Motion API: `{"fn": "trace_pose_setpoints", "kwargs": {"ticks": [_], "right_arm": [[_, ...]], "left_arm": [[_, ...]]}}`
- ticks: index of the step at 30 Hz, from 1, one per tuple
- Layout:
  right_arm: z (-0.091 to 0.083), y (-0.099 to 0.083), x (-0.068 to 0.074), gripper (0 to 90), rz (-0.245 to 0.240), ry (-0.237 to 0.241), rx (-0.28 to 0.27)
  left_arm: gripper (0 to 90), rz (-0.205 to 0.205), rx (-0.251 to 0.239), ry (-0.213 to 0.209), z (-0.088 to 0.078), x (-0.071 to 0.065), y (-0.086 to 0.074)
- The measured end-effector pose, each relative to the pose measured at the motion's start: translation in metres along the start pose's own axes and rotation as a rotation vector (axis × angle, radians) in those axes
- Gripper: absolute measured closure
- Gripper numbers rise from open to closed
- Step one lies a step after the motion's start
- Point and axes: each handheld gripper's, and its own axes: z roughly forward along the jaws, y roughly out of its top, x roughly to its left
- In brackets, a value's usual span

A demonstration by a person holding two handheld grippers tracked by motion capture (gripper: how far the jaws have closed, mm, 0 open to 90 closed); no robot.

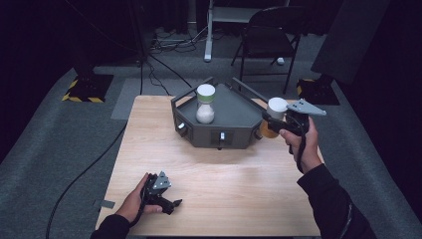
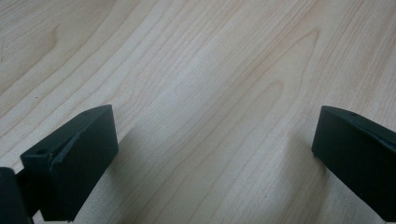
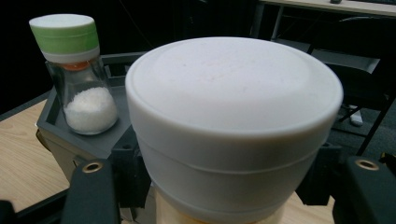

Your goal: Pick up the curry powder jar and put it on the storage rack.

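High view, right: our right gripper point(image 1: 272, 121) holds a white-capped jar point(image 1: 276, 108) with an amber body, lifted just off the desk's far right edge, beside the dark tray point(image 1: 234, 119). We judge it is held upright by its neck so it can go into the tray without tipping.

High view, tray: the tray sits at the desk's far middle; a green-capped shaker point(image 1: 205, 103) of white grains stands upright on its left part, leaving the right part bare, likely the spot for the jar.

High view, left: our left gripper point(image 1: 171, 203) lies low near the desk's point(image 1: 224, 179) near left corner, well apart from the tray, out of the working hand's way.

Left gripper view: jaws stand wide apart over bare desk wood point(image 2: 210, 93), nothing between them; we read it as idle.

Right gripper view: the jar's white cap point(image 3: 233, 107) rises between the jaws, which press in on the jar below the cap. The shaker point(image 3: 79, 74) stands beyond, to the left, in the tray point(image 3: 70, 135), apart from the jar.
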Motion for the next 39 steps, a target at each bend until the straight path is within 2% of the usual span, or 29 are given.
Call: {"fn": "trace_pose_setpoints", "kwargs": {"ticks": [14,20,27,39], "right_arm": [[0.028,0.024,0.017,34.2,-0.013,-0.008,-0.006],[0.040,0.029,0.018,34.2,-0.024,-0.012,0.003],[0.058,0.030,0.018,34.2,-0.009,-0.038,0.005],[0.081,0.027,0.022,34.2,0.012,-0.038,0.011]], "left_arm": [[0.3,0.000,0.000,0.000,0.000,0.000,0.000],[0.3,0.000,0.000,0.000,0.000,0.000,0.000],[0.3,0.000,0.000,0.000,0.000,0.000,0.000],[0.3,0.001,0.001,0.001,0.000,0.000,0.000]]}}
